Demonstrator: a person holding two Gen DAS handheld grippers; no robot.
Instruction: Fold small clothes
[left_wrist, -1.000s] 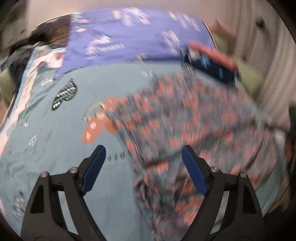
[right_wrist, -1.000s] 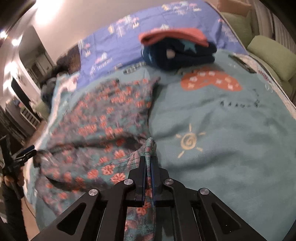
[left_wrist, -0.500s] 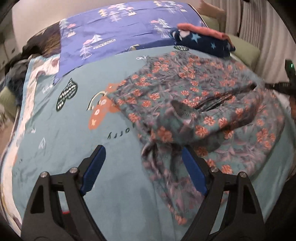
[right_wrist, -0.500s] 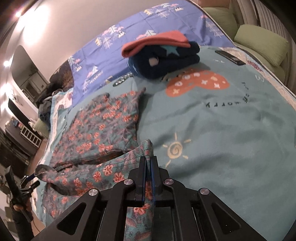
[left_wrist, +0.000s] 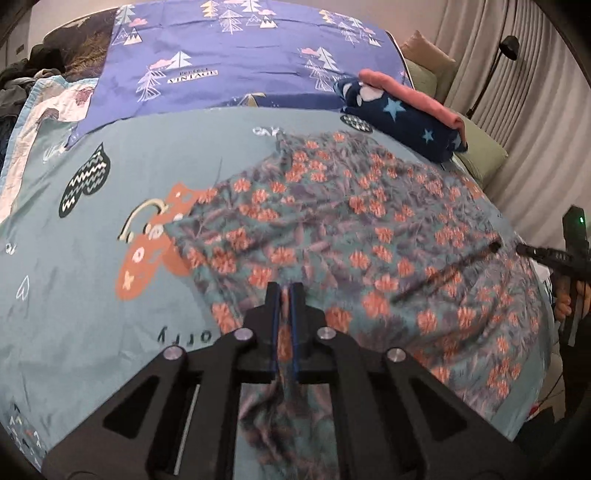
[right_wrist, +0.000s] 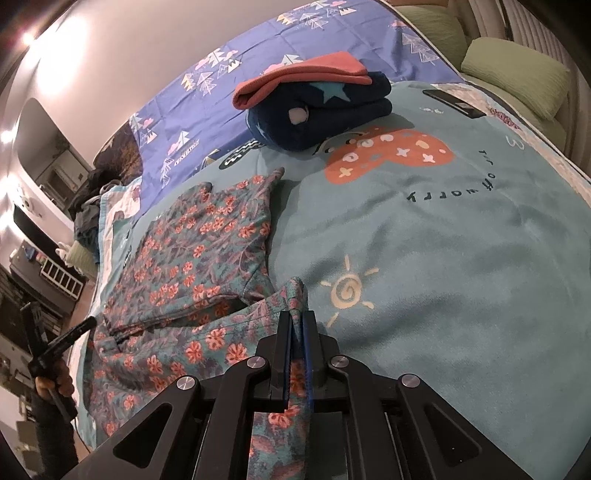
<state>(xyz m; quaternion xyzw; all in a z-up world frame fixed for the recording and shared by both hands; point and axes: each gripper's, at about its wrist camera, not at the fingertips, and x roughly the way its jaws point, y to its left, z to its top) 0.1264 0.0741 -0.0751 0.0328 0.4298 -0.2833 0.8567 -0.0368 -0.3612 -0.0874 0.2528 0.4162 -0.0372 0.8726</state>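
Observation:
A floral garment (left_wrist: 332, 221), teal with orange flowers, lies spread on the teal blanket (left_wrist: 92, 277). My left gripper (left_wrist: 284, 290) is at the garment's near edge. Its jaws are closing, and the blue pads pinch a fold of the floral cloth between them. In the right wrist view the same floral garment (right_wrist: 192, 251) lies to the left on the blanket (right_wrist: 461, 258). My right gripper (right_wrist: 295, 317) is shut on a bunched corner of it that sticks up past the fingertips. Both held edges hang down toward the cameras.
A folded stack (left_wrist: 406, 114), navy star fleece under a pink piece, sits at the far side (right_wrist: 317, 110). A purple tree-print sheet (left_wrist: 240, 55) covers the bed's head. Green cushions (right_wrist: 517, 70) and curtains (left_wrist: 535, 92) lie to the right. A dark flat device (right_wrist: 452, 103) lies near them.
My left gripper has come down onto the garment's near edge and gone from wide open to pinching the cloth. The right gripper keeps its hold with little movement.

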